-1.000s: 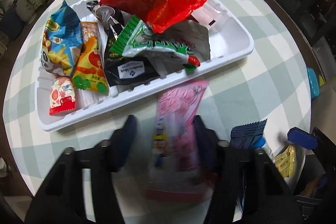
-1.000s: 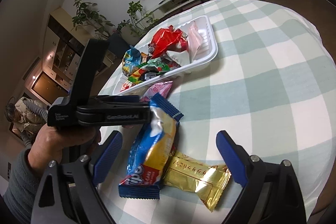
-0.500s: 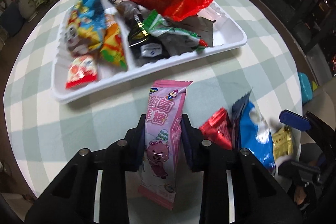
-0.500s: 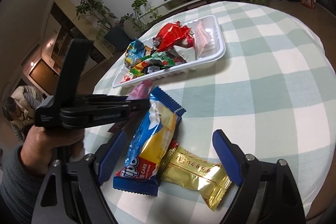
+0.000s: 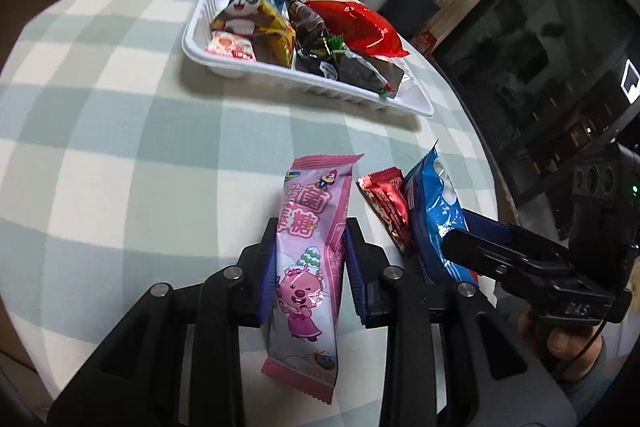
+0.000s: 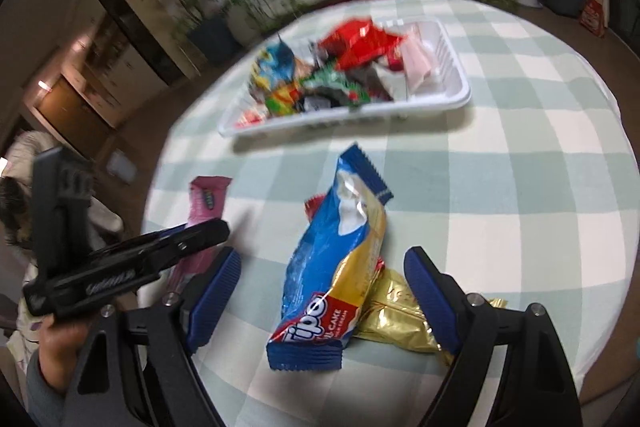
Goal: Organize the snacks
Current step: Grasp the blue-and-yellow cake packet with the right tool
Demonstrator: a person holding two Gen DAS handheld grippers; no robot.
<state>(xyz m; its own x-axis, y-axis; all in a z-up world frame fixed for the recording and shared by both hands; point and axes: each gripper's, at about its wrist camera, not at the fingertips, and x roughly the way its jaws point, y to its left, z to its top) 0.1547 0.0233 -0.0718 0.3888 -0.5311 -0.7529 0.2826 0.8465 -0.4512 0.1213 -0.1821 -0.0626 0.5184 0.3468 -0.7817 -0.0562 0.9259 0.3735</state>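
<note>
**Pink packet gripped, blue cake packet between closing jaws**

While my left gripper [image 5: 306,259] has its jaws drawn narrow on the pink candy packet [image 5: 310,251], pads pressing both long edges, the packet stands lengthwise between them with its top end pointing toward the white tray [image 5: 320,89]. That tray sits farther out on the checked tablecloth [image 5: 120,147], filled with snacks: a panda-print bag [image 5: 248,13] at one end, a red bag [image 5: 356,27] beside dark wrappers. Just right of the pink packet I see a small red wrapper [image 5: 386,205] lying against the blue cake packet [image 5: 434,211].

From the other camera, my right gripper [image 6: 322,301] has wide jaws that are closing, with the blue cake packet [image 6: 336,263] and a gold wrapper [image 6: 396,319] lying on the cloth between them; the pads touch neither. A person's hand [image 6: 60,343] holds the left gripper's handle.
</note>
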